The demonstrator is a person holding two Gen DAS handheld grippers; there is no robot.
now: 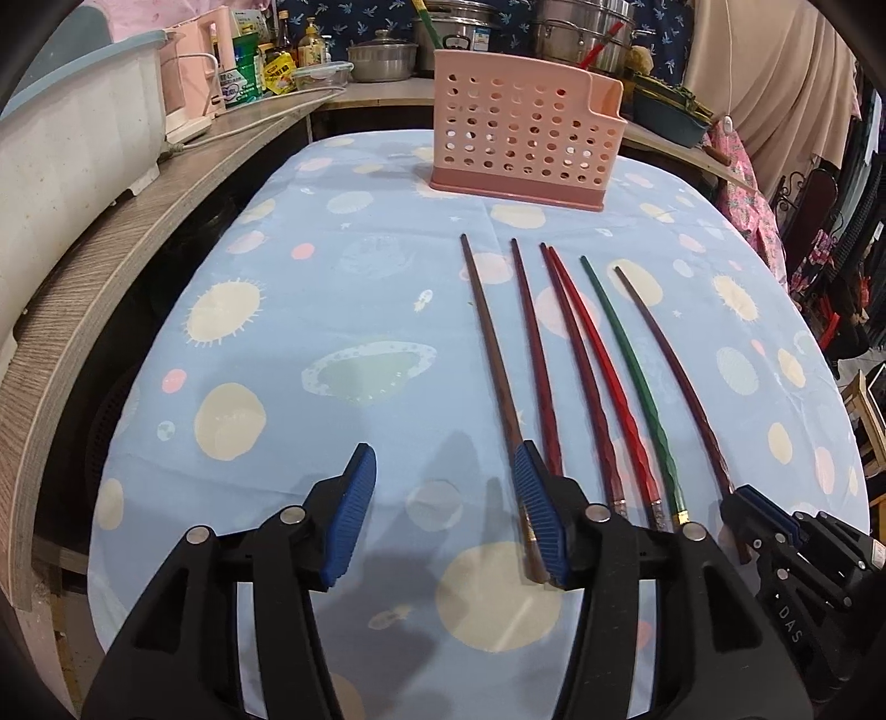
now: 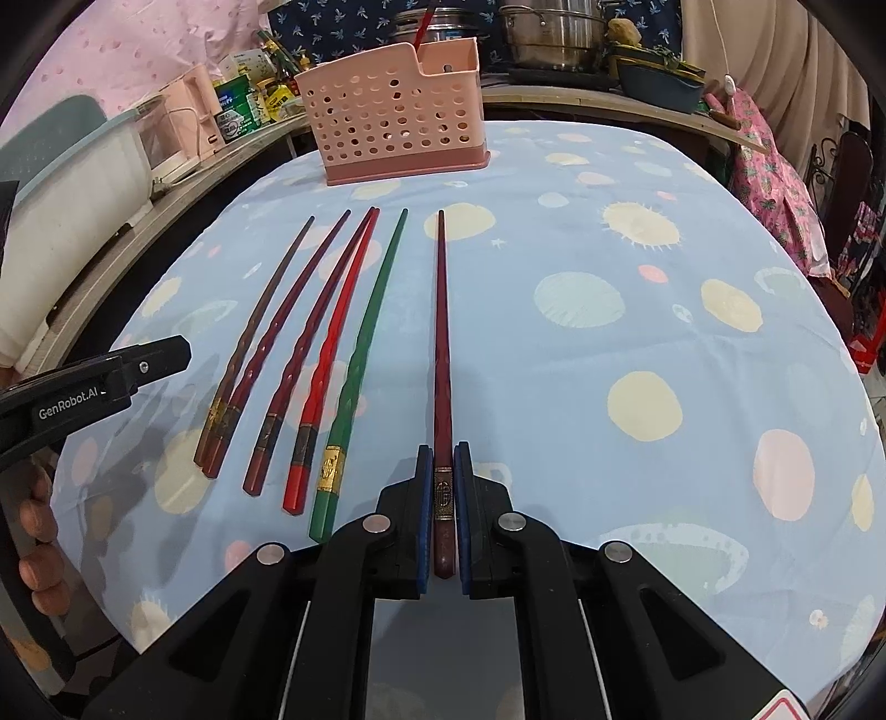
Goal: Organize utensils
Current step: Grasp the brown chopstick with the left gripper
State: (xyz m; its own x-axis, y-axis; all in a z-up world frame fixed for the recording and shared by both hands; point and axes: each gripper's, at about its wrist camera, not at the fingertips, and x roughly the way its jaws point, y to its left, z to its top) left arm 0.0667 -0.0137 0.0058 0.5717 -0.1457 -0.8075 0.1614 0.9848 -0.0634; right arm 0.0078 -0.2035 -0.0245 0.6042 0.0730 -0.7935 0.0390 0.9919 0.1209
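Several chopsticks lie side by side on the blue planet-print tablecloth (image 1: 332,310): a brown one (image 1: 490,343), dark red ones (image 1: 534,343), a red one (image 1: 595,354) and a green one (image 1: 628,354). My right gripper (image 2: 443,459) is shut on the thick end of a dark maroon chopstick (image 2: 442,332), the rightmost one, which lies along the cloth. It also shows in the left wrist view (image 1: 673,354), with the right gripper (image 1: 745,498) on its end. My left gripper (image 1: 443,459) is open and empty, its right finger over the brown chopstick's end. A pink perforated utensil holder (image 1: 523,133) (image 2: 396,119) stands upright at the far edge.
A wooden counter (image 1: 99,260) curves along the left with a white and blue tub (image 1: 72,138), a pink appliance, bottles and cans. Steel pots (image 1: 581,27) stand behind the holder. Clothes hang at the right (image 1: 747,183). The left gripper's body shows at the left of the right wrist view (image 2: 94,387).
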